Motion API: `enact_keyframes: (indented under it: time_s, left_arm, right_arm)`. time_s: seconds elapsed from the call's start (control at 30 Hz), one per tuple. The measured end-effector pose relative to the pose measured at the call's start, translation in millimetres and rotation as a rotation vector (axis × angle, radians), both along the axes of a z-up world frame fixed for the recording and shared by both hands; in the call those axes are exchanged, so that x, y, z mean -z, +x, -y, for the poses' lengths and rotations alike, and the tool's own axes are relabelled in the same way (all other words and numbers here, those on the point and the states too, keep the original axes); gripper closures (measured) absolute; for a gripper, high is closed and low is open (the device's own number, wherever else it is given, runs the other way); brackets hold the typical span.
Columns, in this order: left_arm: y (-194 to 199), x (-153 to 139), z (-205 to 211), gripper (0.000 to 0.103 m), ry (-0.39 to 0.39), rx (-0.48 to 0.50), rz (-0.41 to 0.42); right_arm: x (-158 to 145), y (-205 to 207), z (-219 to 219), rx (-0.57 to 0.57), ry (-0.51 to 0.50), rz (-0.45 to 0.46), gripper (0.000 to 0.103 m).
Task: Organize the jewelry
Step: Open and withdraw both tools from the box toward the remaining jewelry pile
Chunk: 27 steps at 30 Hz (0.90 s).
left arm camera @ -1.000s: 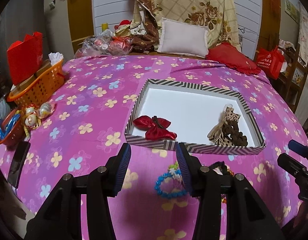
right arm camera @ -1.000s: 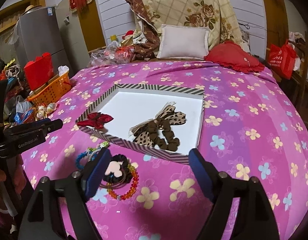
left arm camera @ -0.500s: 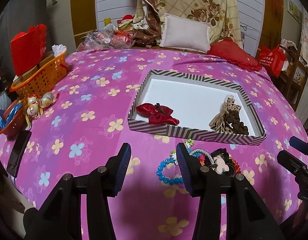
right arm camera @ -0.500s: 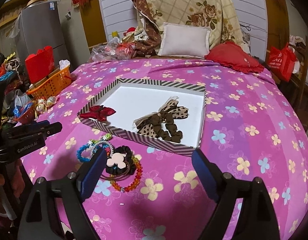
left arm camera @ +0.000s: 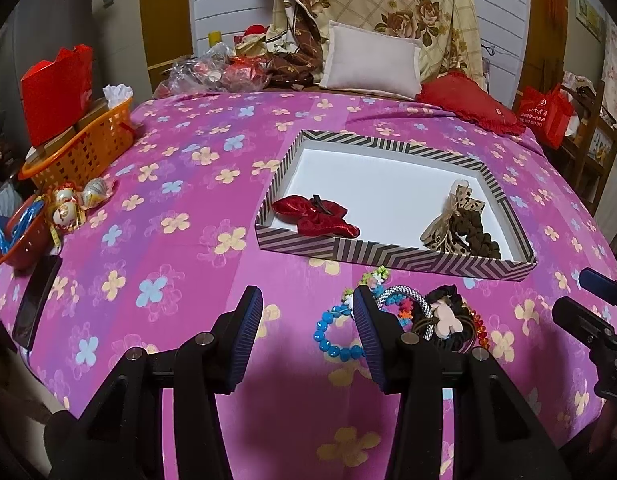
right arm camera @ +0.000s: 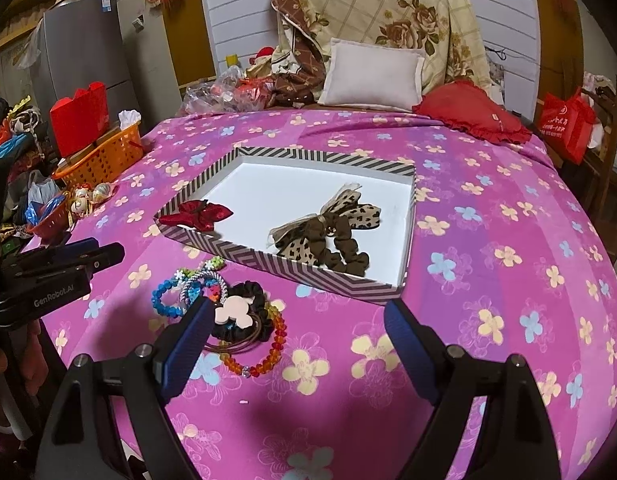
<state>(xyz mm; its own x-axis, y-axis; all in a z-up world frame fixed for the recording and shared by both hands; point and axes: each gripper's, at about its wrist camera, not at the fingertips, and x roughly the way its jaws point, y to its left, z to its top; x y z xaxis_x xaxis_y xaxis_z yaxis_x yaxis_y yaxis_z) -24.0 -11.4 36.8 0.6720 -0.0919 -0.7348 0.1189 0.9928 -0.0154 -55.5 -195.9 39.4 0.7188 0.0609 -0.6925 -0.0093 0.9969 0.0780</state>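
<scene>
Lying on a bed under a pink flowered bedspread [left arm camera: 180, 184], a shallow striped box [left arm camera: 392, 256] with a white floor holds two hair pieces. In the left wrist view, a red velvet bow [left arm camera: 316, 216] sits at the box's 8 o'clock corner, partly over the near wall, and a leopard-print bow with a brown scrunchie [left arm camera: 460, 228] lies at its 4 o'clock corner. Outside the box, just beside its near wall at 6 o'clock, a loose pile rests on the bedspread: a blue bead bracelet [left arm camera: 336, 336], a silver-and-black braided band [left arm camera: 404, 296], a black scrunchie with a pale mouse-shaped charm [right arm camera: 240, 308] and an orange-red bead bracelet [right arm camera: 264, 356]; these pieces touch or overlap.

Left gripper [left arm camera: 308, 340]: jaws parted, nothing between the pads, hovering over the bedspread with its right finger overlapping the blue bead bracelet in view; contact cannot be told. Right gripper [right arm camera: 296, 348]: jaws spread wide and empty, its left finger standing in front of the black scrunchie's edge.

At 10 o'clock from the box, near the bed's edge, stands an orange basket [left arm camera: 84, 148] with a red paper bag [left arm camera: 56, 92]. At 12 o'clock, a pale cushion [left arm camera: 372, 60] and a red cushion [left arm camera: 468, 104] lie at the bed's head.
</scene>
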Motion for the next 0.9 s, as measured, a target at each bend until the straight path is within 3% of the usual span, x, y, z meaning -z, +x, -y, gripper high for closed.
enact_keyframes:
  time_s: [0.6,0.9]
  left_arm:
    - [6,20,-10,0.077,-0.059,0.037,-0.090]
    - [13,33,4,0.077,-0.061,0.114,-0.126]
  right_arm:
    - [17,5,-5,-0.032,-0.017,-0.044,0.014]
    - [33,11,-5,-0.057,-0.005,-0.079,0.023]
